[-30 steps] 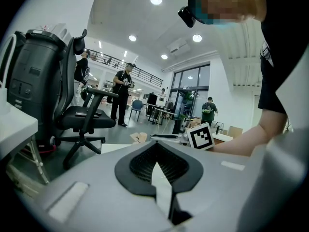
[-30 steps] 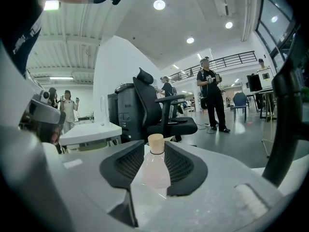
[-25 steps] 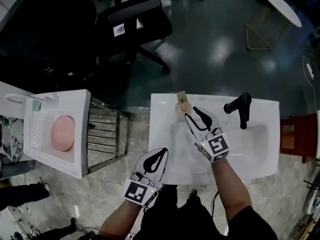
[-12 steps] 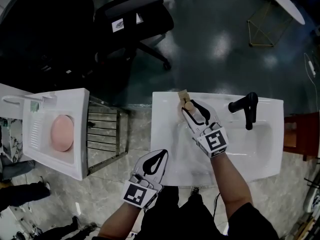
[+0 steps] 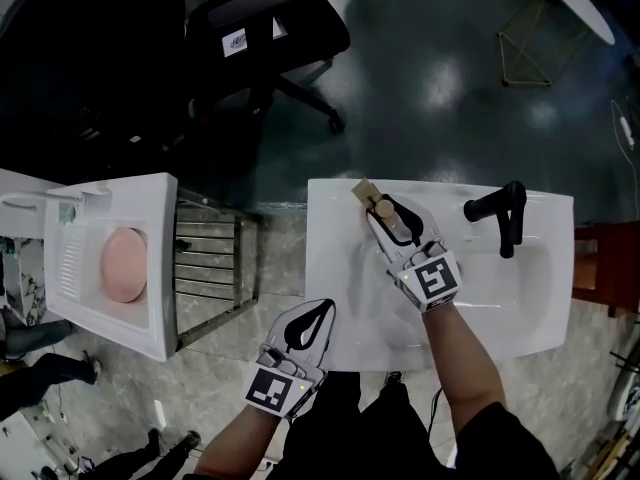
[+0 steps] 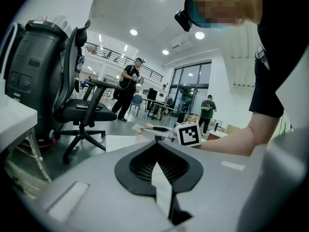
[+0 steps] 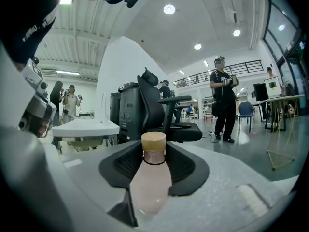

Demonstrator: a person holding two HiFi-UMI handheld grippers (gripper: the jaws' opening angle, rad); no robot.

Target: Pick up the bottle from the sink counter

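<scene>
A pale pink bottle (image 5: 393, 222) with a tan cap stands upright on the back rim of the white sink counter (image 5: 330, 268). My right gripper (image 5: 388, 212) reaches over the basin and has the bottle between its jaws. They are closing, and in the right gripper view the dark pads (image 7: 186, 170) touch both sides of the bottle (image 7: 152, 180). My left gripper (image 5: 312, 313) hangs at the counter's front left edge. It is shut with nothing in it, and in the left gripper view the left gripper (image 6: 157, 163) points across the counter.
A black faucet (image 5: 503, 213) stands at the counter's back right. A flat tan piece (image 5: 364, 190) lies just behind the bottle. A metal rack (image 5: 210, 268) and a second white unit with a pink basin (image 5: 125, 265) are to the left; a black office chair (image 5: 265, 38) is beyond.
My right gripper has moved forward and left from over the basin until its jaws came round the bottle. The left gripper has stayed put.
</scene>
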